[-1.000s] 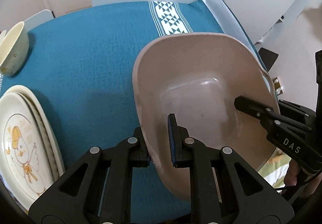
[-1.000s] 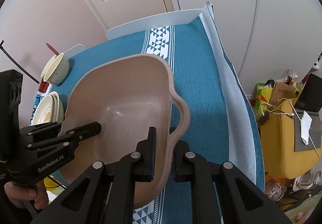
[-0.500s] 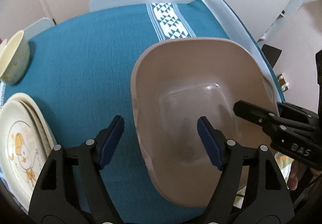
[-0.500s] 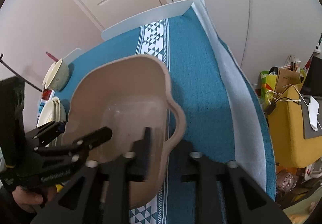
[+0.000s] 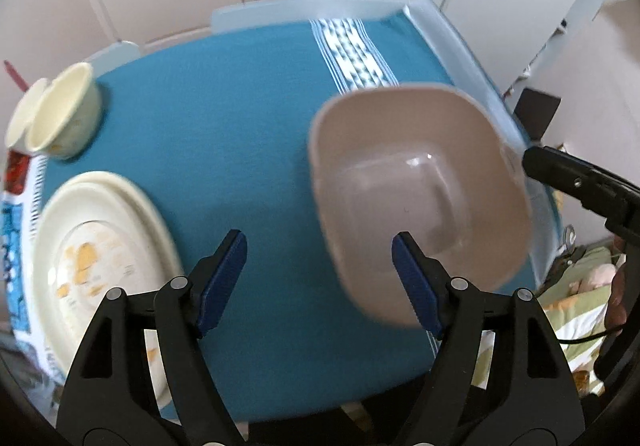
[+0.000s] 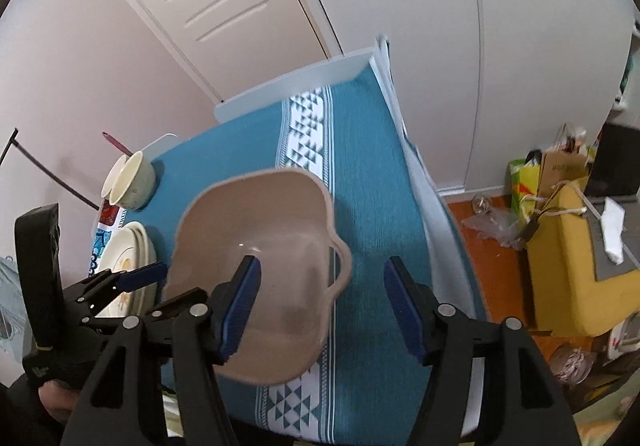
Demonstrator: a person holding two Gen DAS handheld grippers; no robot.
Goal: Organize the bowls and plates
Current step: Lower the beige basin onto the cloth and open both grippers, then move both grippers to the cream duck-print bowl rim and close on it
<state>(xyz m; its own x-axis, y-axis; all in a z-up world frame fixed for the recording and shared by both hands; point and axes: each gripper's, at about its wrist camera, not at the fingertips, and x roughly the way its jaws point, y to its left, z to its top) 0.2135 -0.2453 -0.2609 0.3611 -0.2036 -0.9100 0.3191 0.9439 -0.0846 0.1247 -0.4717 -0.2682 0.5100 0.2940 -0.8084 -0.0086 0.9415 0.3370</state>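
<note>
A beige plastic basin (image 5: 420, 197) (image 6: 260, 246) sits on the teal tablecloth (image 5: 224, 125), near the table's right edge. My left gripper (image 5: 318, 246) hangs open above its left rim, pads clear of it. My right gripper (image 6: 323, 266) is above the basin's right handle; its jaws are opening and the pads touch nothing. Each gripper shows in the other's view: one of the right fingers (image 5: 568, 177), and the left gripper (image 6: 166, 284). A stack of cream plates (image 5: 100, 246) (image 6: 124, 258) lies at the left. Two nested cream bowls (image 5: 60, 113) (image 6: 132, 177) stand behind them.
A printed blue-and-white pack (image 5: 16, 246) lies under the plates at the table's left edge. A white patterned stripe (image 6: 306, 133) runs across the cloth. On the floor to the right are a yellow seat (image 6: 568, 254) and bags (image 6: 552, 169). A door (image 6: 224, 5) is behind the table.
Both grippers were shut on the basin's rim, left and right. They have let go, opened, and lifted back from it. The basin stays on the cloth.
</note>
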